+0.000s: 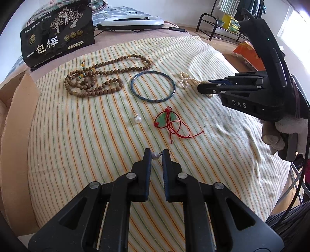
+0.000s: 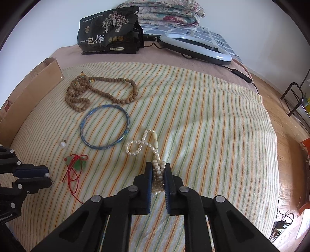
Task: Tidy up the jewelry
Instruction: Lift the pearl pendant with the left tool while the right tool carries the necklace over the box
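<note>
Jewelry lies on a striped cloth (image 1: 81, 139). My left gripper (image 1: 157, 155) is shut on a small pearl earring (image 1: 155, 156), held between the fingertips just above the cloth; it also shows in the right wrist view (image 2: 47, 175). My right gripper (image 2: 158, 169) is shut on a pearl necklace (image 2: 143, 144), whose free end trails on the cloth; the same gripper (image 1: 205, 88) shows in the left wrist view. A second pearl earring (image 1: 137, 119), a blue bangle (image 1: 152, 85), a wooden bead necklace (image 1: 96, 77) and a jade pendant on red cord (image 1: 166, 120) lie on the cloth.
A cardboard box (image 1: 17, 100) stands at the cloth's left edge. A black snack bag (image 1: 58, 33) and a white ring light (image 1: 131, 20) sit at the back. Folded quilts (image 2: 168, 13) lie behind them. The wooden floor (image 2: 286, 131) is to the right.
</note>
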A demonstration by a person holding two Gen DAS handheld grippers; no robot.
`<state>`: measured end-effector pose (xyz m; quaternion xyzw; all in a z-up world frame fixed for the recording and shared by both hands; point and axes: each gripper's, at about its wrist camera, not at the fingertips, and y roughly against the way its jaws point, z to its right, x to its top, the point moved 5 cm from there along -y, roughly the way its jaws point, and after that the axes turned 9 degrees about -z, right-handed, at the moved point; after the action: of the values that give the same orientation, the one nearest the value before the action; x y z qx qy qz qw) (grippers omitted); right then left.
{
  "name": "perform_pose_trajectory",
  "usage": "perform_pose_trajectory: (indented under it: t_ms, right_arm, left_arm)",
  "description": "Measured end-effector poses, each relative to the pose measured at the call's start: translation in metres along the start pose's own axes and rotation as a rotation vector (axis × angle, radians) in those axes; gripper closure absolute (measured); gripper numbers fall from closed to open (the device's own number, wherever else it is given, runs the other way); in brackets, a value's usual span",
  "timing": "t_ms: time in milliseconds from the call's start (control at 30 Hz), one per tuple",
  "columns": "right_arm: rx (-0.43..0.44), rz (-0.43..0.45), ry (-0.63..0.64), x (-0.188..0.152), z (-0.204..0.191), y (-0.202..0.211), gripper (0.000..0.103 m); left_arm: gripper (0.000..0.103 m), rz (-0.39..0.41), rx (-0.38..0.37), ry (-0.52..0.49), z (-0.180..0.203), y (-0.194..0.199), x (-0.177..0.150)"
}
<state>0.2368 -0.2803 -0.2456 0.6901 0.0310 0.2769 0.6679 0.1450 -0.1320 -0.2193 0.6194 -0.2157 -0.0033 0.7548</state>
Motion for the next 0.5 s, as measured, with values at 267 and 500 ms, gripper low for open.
perform_pose_trajectory:
  t_ms: [267,500]
  right_arm:
    - [-0.050,0.051,-0.013,0.002,0.000,0.027,0.097]
    - [-0.054,0.128,-0.052,0.009,0.000,0.064,0.099]
  left_arm:
    - [0.094,0.049,-0.010,0.016,-0.006,0.025,0.002]
    - [0.094,0.099,-0.012,0.021,-0.011,0.048,0.004]
